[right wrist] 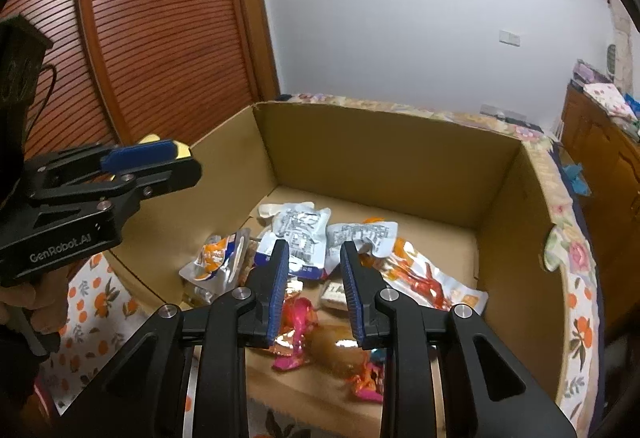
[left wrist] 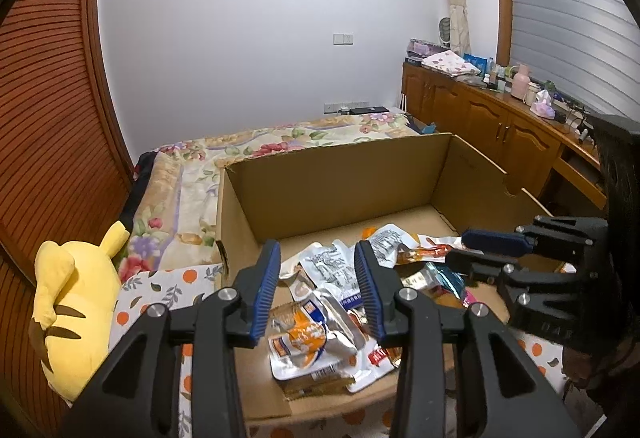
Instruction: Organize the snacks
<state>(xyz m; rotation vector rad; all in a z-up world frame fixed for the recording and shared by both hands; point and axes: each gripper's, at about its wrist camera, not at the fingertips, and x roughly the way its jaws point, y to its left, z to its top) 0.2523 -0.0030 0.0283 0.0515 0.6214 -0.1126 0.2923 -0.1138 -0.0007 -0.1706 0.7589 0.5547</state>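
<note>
Snack packets (left wrist: 316, 318) lie in the box (left wrist: 336, 174), box on the bed (left wrist: 248, 146), plush toy (left wrist: 72, 318) left of it.

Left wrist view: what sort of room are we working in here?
Most likely a bedroom in a home: a bed with a floral cover lies behind the cardboard box, a yellow plush toy sits beside it, and cluttered wooden cabinets line the wall.

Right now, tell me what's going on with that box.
A person holds two grippers over an open cardboard box on a bed. Loose snack packets lie scattered on its floor: silver and orange pouches, a pink wrapper. The left gripper and right gripper both hover above the pile, jaws apart, gripping nothing.
</note>
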